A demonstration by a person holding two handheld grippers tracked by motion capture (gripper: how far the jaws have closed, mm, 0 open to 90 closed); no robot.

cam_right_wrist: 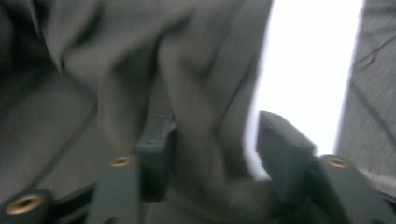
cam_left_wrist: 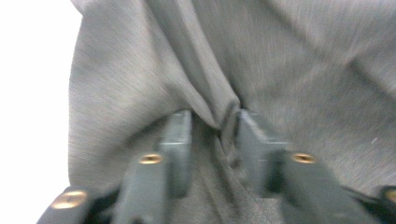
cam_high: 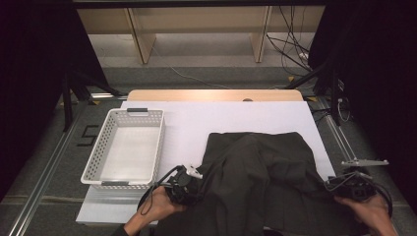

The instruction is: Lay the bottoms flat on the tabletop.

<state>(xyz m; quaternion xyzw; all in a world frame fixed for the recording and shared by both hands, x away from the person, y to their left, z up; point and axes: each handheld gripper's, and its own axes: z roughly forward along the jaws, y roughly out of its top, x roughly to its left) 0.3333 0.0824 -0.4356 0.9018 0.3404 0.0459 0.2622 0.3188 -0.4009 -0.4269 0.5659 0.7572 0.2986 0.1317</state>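
Left gripper (cam_left_wrist: 215, 126) pinching a dark garment (cam_high: 265, 172) fold, right gripper (cam_right_wrist: 212, 135) jaws spread round bunched cloth – basket (cam_high: 110, 129) beside

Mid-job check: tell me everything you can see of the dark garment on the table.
The garment is dark grey-green woven cloth, matte and finely textured. It lies rumpled on the white table, right of the basket, its near part hanging over the table's front edge. Folds run from its middle toward both near corners. The left gripper has a pinched fold between its jaws at the left edge; the right gripper has cloth between wider-set jaws at the right edge. What kind of garment it is I cannot tell.
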